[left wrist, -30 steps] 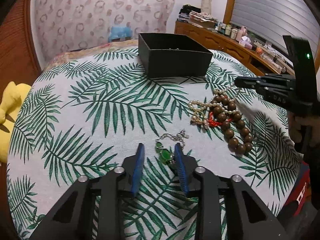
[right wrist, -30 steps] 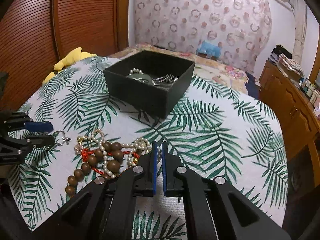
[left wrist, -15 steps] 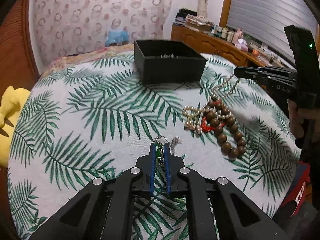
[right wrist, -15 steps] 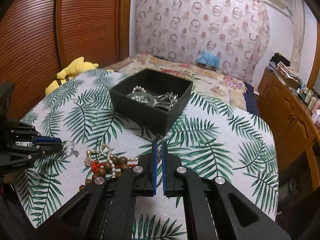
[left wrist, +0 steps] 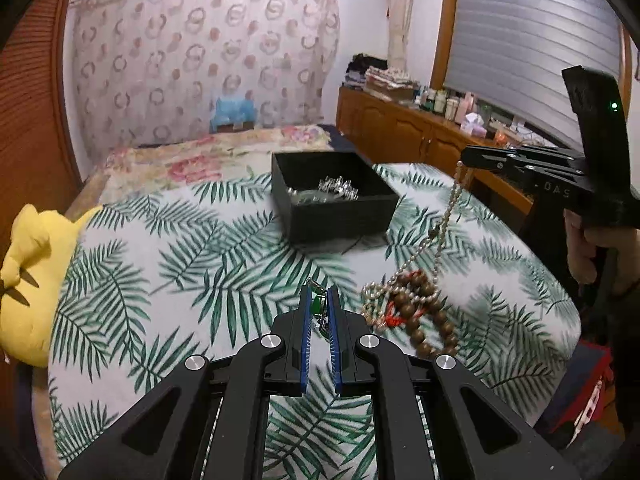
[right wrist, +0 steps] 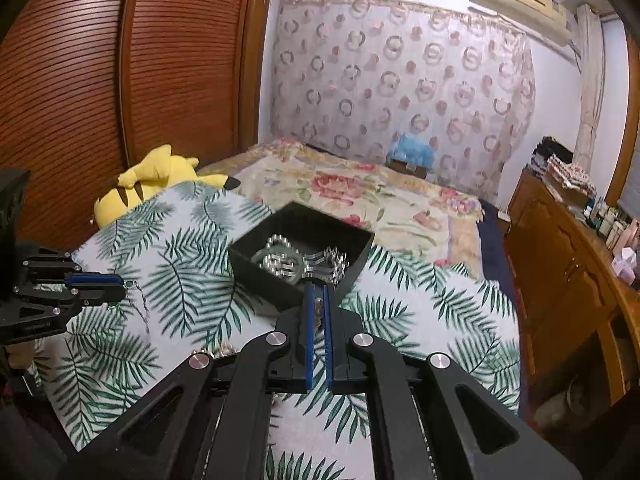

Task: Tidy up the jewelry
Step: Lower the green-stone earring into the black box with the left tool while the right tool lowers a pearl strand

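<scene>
My left gripper [left wrist: 319,300] is shut on a silver bracelet with green stones [left wrist: 319,305], lifted off the palm-leaf tablecloth [left wrist: 160,280]. From the right wrist view, the left gripper [right wrist: 120,285] sits at the left with the bracelet's chain dangling. My right gripper [right wrist: 317,300] is shut on a pearl necklace [right wrist: 318,309]. That strand [left wrist: 450,208] hangs taut from the right gripper [left wrist: 464,156] down to a pile with a brown wooden bead bracelet [left wrist: 420,320] and red cord. A black open box [left wrist: 340,216] [right wrist: 256,276] behind holds silver jewellery.
A yellow plush toy [left wrist: 32,280] [right wrist: 148,184] lies at the table's left edge. A bed with a floral cover [right wrist: 360,188] is beyond the box. A wooden cabinet with bottles [left wrist: 420,136] runs along the right. A hand [left wrist: 588,248] grips the right tool.
The left jaws closed on the green-stone bracelet and lifted it. The right gripper rose, drawing the pearl strand up out of the pile. The table looks farther away in both views.
</scene>
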The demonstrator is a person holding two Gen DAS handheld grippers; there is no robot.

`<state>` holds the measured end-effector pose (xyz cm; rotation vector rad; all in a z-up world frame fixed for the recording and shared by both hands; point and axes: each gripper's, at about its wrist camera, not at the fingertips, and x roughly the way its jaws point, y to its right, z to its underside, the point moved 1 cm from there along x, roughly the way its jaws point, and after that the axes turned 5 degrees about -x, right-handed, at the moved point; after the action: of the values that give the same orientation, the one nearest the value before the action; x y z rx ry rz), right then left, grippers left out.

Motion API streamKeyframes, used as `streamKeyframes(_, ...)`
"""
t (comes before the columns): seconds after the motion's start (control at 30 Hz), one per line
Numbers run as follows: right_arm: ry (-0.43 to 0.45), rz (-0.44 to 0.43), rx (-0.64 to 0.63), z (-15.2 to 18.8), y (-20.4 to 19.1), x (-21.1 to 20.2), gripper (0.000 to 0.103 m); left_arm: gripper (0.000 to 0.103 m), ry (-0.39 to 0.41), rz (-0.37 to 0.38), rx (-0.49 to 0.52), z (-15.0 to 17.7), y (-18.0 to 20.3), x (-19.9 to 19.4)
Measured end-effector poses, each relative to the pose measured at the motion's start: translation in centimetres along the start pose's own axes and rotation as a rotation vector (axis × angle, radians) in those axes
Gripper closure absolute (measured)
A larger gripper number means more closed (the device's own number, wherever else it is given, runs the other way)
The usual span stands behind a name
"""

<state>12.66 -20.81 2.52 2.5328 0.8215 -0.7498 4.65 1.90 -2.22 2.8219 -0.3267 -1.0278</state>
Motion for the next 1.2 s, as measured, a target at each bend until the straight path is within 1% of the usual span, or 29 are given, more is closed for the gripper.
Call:
streamKeyframes(0.03,0.007,0.002,-0.001,-0.3,0.1,-0.2,0.098,0.096,0.011,0.009,-0.002,-0.3,0.1,-0.3)
streamKeyframes(0.3,0.050,0.018,-0.027,-3.2,0.1,-1.6,0.098,0.096,0.067,0.005,0.023,-2.4,0.5,-1.9)
streamKeyframes(0.53,0.084,0.016,-0.021,-5.4,0.7,-2.5,0.098,0.096,0.091,0.001,0.034,-3.6,0.7,-2.3)
streamKeyframes(0.67,0.104,0.020,-0.019,-6.5,1.2,-3.0,0.098,0.096,0.091,0.003,0.041,-4.0,1.0,-1.9)
streamKeyframes(0.83,0.118,0.010,-0.013,-7.8,1.9,-3.0,0.098,0.096,0.073,0.009,0.058,-4.5,1.3,-0.6)
streamKeyframes(0.97,0.127,0.004,-0.006,-8.6,2.6,-2.4,0.098,0.096,0.057,0.013,0.066,-4.8,1.2,0.6)
streamKeyframes(1.2,0.144,-0.011,-0.004,-10.4,3.7,-1.5,0.098,0.096,0.055,0.022,0.051,-6.7,0.7,2.1)
